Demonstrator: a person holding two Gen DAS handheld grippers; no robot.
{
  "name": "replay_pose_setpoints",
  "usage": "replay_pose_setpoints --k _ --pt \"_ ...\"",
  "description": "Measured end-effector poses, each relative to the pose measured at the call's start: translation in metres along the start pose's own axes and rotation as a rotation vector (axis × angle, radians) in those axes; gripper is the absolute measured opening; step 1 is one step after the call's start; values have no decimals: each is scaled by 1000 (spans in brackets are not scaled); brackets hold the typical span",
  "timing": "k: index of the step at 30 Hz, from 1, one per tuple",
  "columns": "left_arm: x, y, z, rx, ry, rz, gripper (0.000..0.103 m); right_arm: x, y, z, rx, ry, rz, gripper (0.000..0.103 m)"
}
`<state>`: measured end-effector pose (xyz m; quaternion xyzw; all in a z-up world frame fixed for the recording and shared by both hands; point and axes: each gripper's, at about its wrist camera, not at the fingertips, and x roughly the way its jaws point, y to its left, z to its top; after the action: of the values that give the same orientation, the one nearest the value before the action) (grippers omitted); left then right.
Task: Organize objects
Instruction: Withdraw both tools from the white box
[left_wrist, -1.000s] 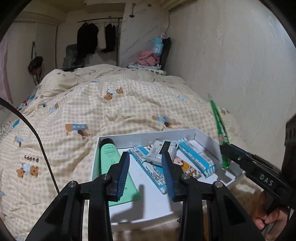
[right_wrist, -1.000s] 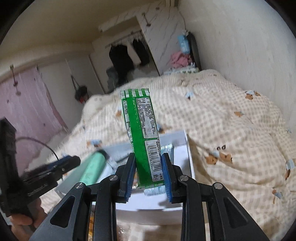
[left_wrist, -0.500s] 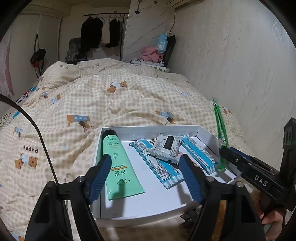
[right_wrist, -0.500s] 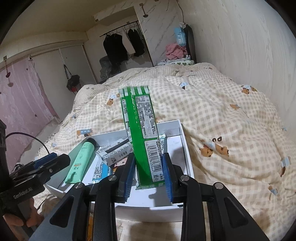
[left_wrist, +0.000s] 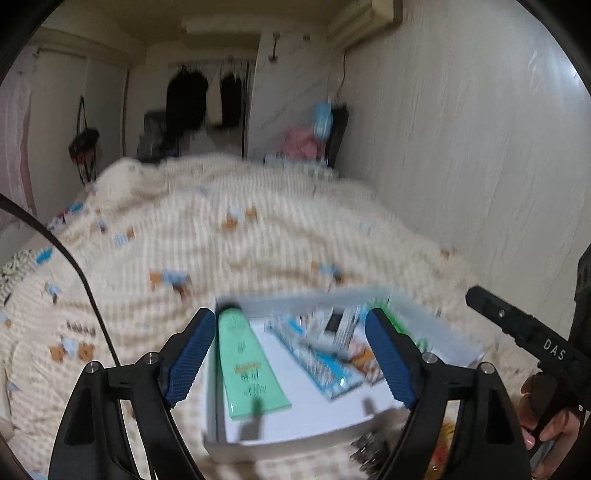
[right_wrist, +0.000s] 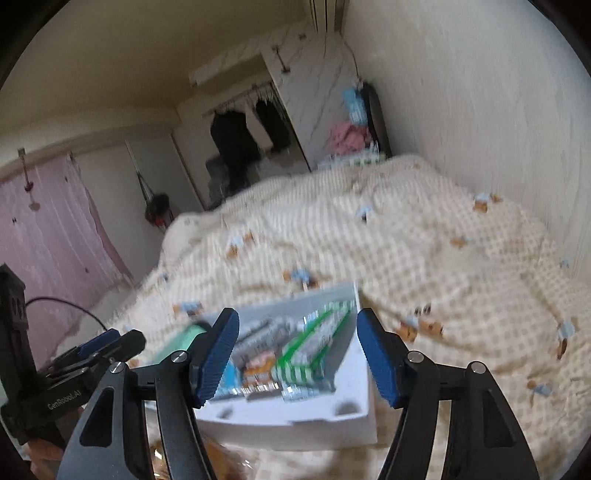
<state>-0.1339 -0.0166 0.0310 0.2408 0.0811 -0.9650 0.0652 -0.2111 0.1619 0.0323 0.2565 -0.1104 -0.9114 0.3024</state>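
The bed (left_wrist: 258, 236), under its checked quilt (right_wrist: 424, 251) printed with small bears, fills most of both views and runs away from you toward the far wall, where dark clothes (left_wrist: 184, 99) hang.

On the near end of the quilt sits the white box (right_wrist: 354, 402), just ahead of both tools. Everything in it is smeared by motion blur, so labels cannot be read.

Your left gripper (left_wrist: 291, 358) is spread wide with nothing between its blue pads (left_wrist: 190, 356); it hovers over the near part of the box. Your right gripper (right_wrist: 297, 356) is likewise spread wide and holds nothing, poised above the box's near right corner.

Inside the box, the mint-green tube (left_wrist: 247, 365) lies along the left side, its dark cap pointing to the far wall. The green carton (right_wrist: 314, 347) lies flat along the right side, close to the right wall. Between these two lie blue-and-white packets (left_wrist: 317, 363), with a grey-and-white packet (left_wrist: 334, 326) resting on top of them toward the far side. A small orange-and-pink packet (right_wrist: 258, 363) sits between the blue packets and the green carton.
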Motion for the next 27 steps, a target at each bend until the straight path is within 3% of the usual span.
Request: replay_pose_setpoints --k 3,8,12,15,19,24,27 --pt "-26 3 21 -16 -59 -10 86 -21 9 19 -20 -29 17 68" --pt "-68 17 51 -121 -62 -147 89 -63 37 41 -140 -49 44 68" --pt "-99 16 55 -83 -102 -205 101 -95 50 48 -169 -27 136 69" --pt "-117 12 51 -38 -135 -244 102 -112 59 40 -198 -3 176 69" --pt "-124 -5 42 48 -93 -267 102 -123 70 22 -236 50 242 69" --pt "-119 -27 22 109 3 -294 102 -120 70 -1 -178 69 354 70" --pt "-114 -35 3 137 28 -259 102 -107 69 -19 -202 127 361 80"
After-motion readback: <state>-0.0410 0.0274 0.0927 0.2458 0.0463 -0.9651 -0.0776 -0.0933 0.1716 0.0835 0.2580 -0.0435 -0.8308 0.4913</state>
